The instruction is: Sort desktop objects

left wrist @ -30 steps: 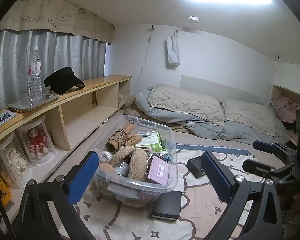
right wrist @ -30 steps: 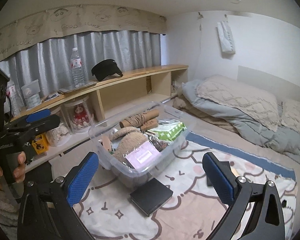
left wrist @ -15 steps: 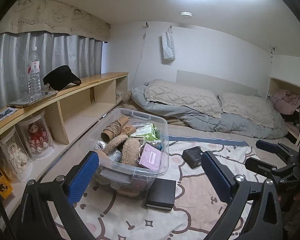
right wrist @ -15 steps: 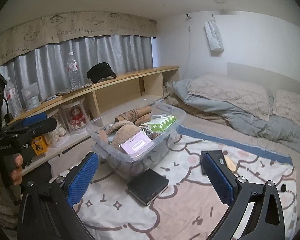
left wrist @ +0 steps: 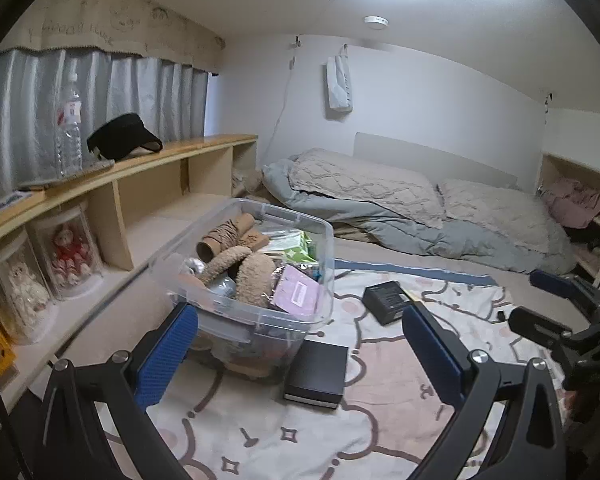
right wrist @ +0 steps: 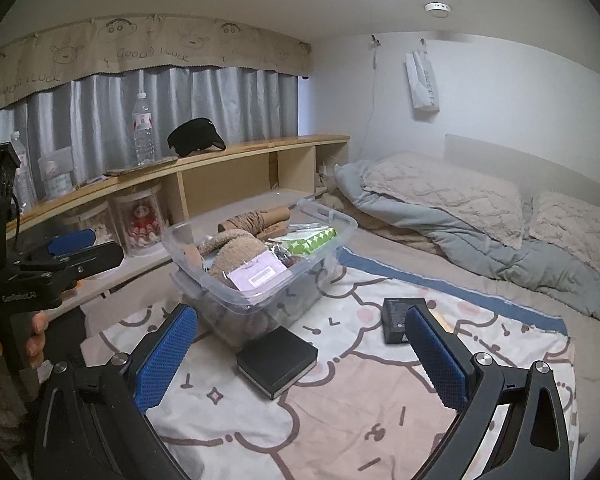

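Observation:
A clear plastic bin [left wrist: 260,314] [right wrist: 236,300] sits on a cartoon-print blanket and holds plush brown items, a twine roll, a green pack and a pink card. A flat black box [left wrist: 316,372] [right wrist: 276,360] lies against its front corner. A smaller black box [left wrist: 388,302] [right wrist: 400,318] rests further right. My left gripper [left wrist: 300,354] hovers open and empty in front of the bin. My right gripper [right wrist: 300,356] is likewise open and empty, above the flat black box. Each gripper shows in the other's view: the right gripper [left wrist: 560,312] and the left gripper [right wrist: 72,252], held by a hand.
A wooden shelf [left wrist: 172,160] runs along the left with a water bottle [left wrist: 69,128], a black visor cap [left wrist: 120,138] and doll jars [left wrist: 70,254] below. A grey duvet [left wrist: 380,208] and pillows lie at the back. The blanket [left wrist: 380,400] spreads under both grippers.
Both grippers have drawn back from the bin, so it looks smaller and more blanket shows. Their jaws stay wide apart. No object has moved.

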